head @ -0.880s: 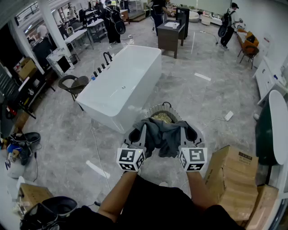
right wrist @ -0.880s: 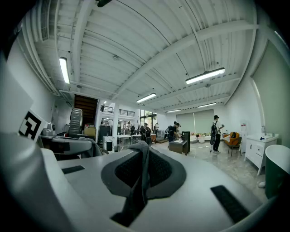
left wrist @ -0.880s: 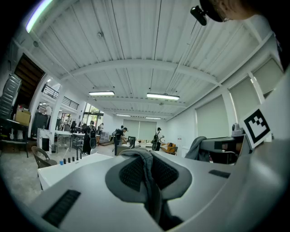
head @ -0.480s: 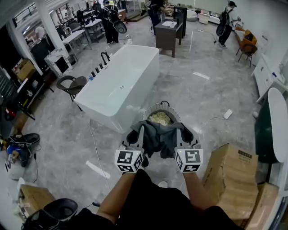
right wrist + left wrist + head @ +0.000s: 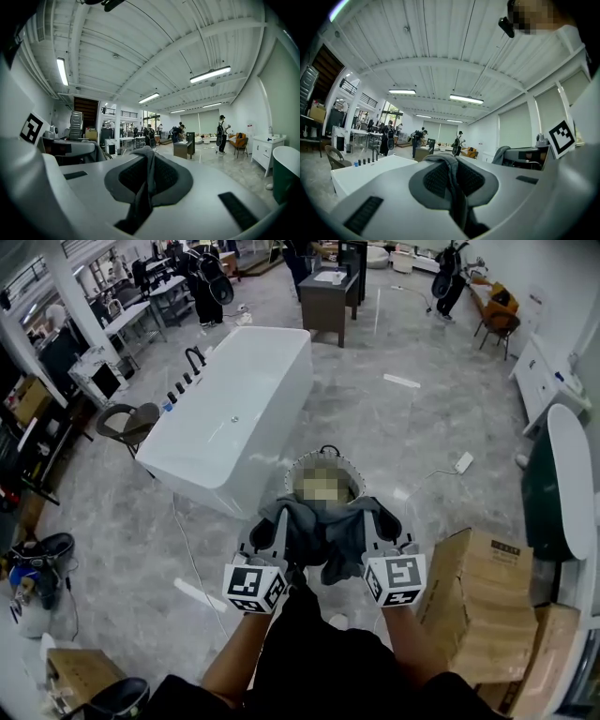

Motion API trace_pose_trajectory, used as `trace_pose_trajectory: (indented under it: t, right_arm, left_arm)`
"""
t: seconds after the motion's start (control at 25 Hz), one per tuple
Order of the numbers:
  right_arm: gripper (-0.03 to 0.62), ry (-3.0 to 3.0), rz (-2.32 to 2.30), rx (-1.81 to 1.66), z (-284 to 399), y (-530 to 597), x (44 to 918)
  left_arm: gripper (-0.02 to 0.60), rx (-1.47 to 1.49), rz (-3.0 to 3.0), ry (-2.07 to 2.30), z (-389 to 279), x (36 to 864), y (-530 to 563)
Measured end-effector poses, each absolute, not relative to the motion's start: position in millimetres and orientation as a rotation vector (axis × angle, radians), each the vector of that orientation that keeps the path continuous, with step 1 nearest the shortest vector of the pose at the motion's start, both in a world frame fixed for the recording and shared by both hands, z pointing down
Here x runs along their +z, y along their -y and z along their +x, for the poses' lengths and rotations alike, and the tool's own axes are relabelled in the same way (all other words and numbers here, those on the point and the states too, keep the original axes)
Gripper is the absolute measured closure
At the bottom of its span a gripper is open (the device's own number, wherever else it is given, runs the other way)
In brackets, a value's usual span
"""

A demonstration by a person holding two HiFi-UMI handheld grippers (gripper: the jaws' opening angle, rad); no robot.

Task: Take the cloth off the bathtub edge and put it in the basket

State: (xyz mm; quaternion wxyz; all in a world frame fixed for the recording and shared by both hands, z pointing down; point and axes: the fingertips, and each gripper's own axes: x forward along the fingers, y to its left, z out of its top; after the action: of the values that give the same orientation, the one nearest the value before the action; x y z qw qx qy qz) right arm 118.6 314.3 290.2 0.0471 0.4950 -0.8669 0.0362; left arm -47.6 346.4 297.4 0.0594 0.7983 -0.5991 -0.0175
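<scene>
The white bathtub [image 5: 234,413] stands on the floor to the left of the basket [image 5: 298,468], well apart from the cloth.

Your left gripper [image 5: 274,521] is at the basket's near left side and points about level. Its jaws are clenched on one end of the grey cloth [image 5: 323,535]. In the left gripper view, a thin fold of the cloth is pinched between the dark pads [image 5: 436,178].

The cloth is off the tub. It hangs bunched between your two grippers, just on your side of the basket's near rim. From the head view its far edge overlaps that rim, and you cannot tell whether it touches the basket.

Your right gripper [image 5: 375,517] is at the basket's near right side and tips slightly downward. It is clamped on the other end of the cloth, with a fold squeezed between its pads [image 5: 161,176].

A cardboard box [image 5: 483,596] sits on the floor to the right of the basket, closer to you.
</scene>
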Motion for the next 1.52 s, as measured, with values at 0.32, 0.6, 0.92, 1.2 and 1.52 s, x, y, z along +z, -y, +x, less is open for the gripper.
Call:
trace_pose_trajectory:
  t: [0.32,0.6,0.92,1.2,1.52]
  right_arm:
    - [0.557,2.630,1.529,0.112,96.9,-267.7,282.3]
    - [0.557,2.603,1.517,0.099,55.4,-207.5,277.8]
    - [0.557,2.592,1.563,0.095,10.6,-149.0,270.8]
    - [0.557,2.590,1.503,0.046,-36.4,-108.0,269.5]
    - [0.557,2.550,1.486,0.009,-66.0,-83.3,269.1]
  left_arm:
    - [0.545,-0.076,2.469,1.776,-58.3,286.7,-290.2]
    - [0.545,-0.099,2.482,1.721,-85.7,279.1,-228.0]
    - [0.545,-0.157,2.486,1.663,-136.7,271.7,-165.6]
    - [0.545,-0.162,2.513,1.623,-168.3,267.6,-121.4]
    - [0.545,-0.231,2.507,1.546,-194.5,265.8,-87.4]
